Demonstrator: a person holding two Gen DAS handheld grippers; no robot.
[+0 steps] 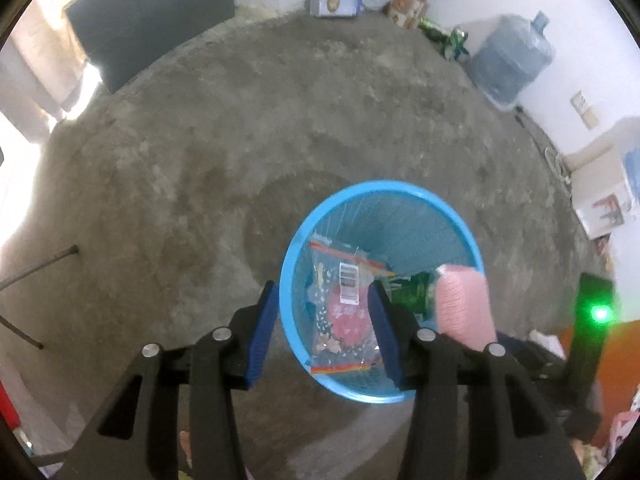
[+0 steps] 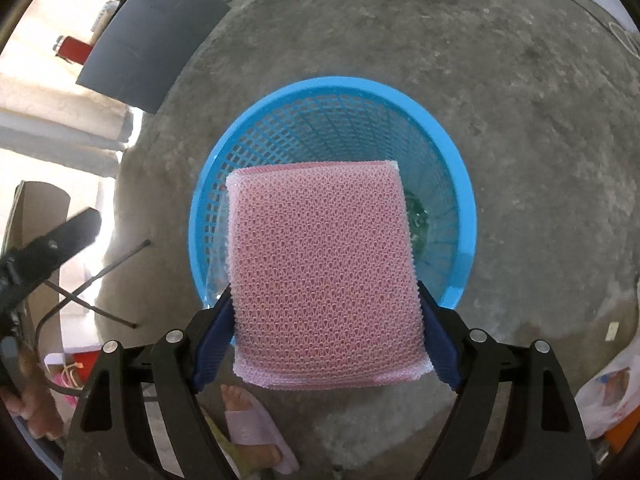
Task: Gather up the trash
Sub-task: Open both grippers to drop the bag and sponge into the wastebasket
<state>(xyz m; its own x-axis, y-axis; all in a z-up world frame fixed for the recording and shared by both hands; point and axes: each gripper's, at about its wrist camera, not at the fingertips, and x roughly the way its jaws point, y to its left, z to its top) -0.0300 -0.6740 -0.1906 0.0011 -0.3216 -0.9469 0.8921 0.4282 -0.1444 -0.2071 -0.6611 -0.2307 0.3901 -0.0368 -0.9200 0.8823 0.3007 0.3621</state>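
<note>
Release should wait until right gripper [image 2: 326, 332], clamped on pink sponge [image 2: 324, 276], centres over blue basket [image 2: 460, 208]; left gripper [image 1: 320, 320] gapes empty.

Left wrist view: looks steeply down along left tongs [image 1: 322, 322], hovering above near left rim of bin [image 1: 472, 240], floor [image 1: 200, 160] and far wall beyond. Right wrist view: also steeply down, along right tongs [image 2: 326, 332], close over bin [image 2: 460, 184], pad [image 2: 324, 276] filling centre. Shared: bin, pad [image 1: 464, 304], floor [image 2: 520, 80], dark board [image 1: 152, 20] [image 2: 152, 40]. Each view catches other tongs at edge.
</note>
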